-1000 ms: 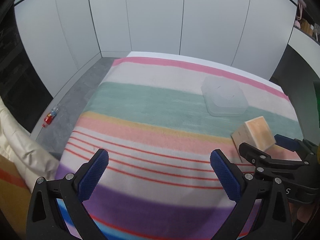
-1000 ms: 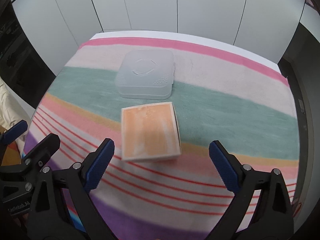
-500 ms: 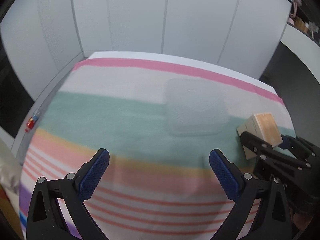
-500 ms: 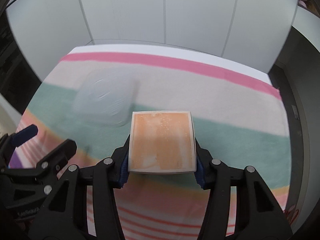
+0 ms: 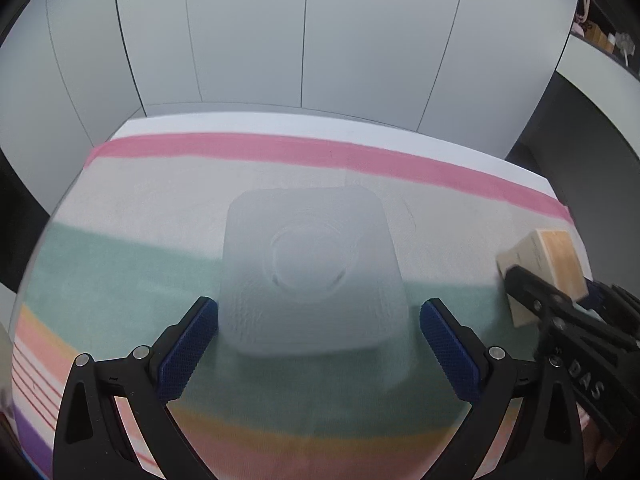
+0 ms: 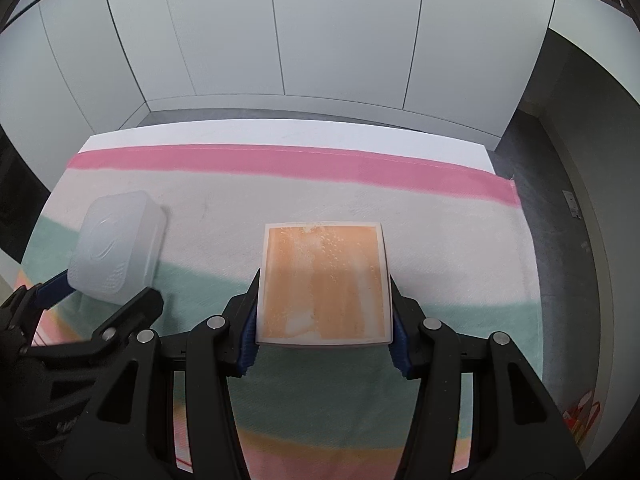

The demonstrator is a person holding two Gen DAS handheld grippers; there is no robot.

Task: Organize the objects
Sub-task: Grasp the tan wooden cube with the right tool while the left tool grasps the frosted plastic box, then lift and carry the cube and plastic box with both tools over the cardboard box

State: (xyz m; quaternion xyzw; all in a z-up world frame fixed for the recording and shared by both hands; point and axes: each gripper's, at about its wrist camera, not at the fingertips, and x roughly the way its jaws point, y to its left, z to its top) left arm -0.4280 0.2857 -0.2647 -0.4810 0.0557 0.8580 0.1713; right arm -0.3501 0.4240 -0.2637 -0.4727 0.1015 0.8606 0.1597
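Our right gripper [image 6: 322, 340] is clamped on the orange-faced box [image 6: 324, 284], its blue pads pressing both sides and the box lifted off the striped blanket [image 6: 440, 240]; a second ago those jaws stood wide with the box lying flat ahead of them. Our left gripper [image 5: 318, 340] stays spread apart, but now its fingers flank the near edge of the translucent lidded container [image 5: 312, 272], which earlier sat far off to the right.
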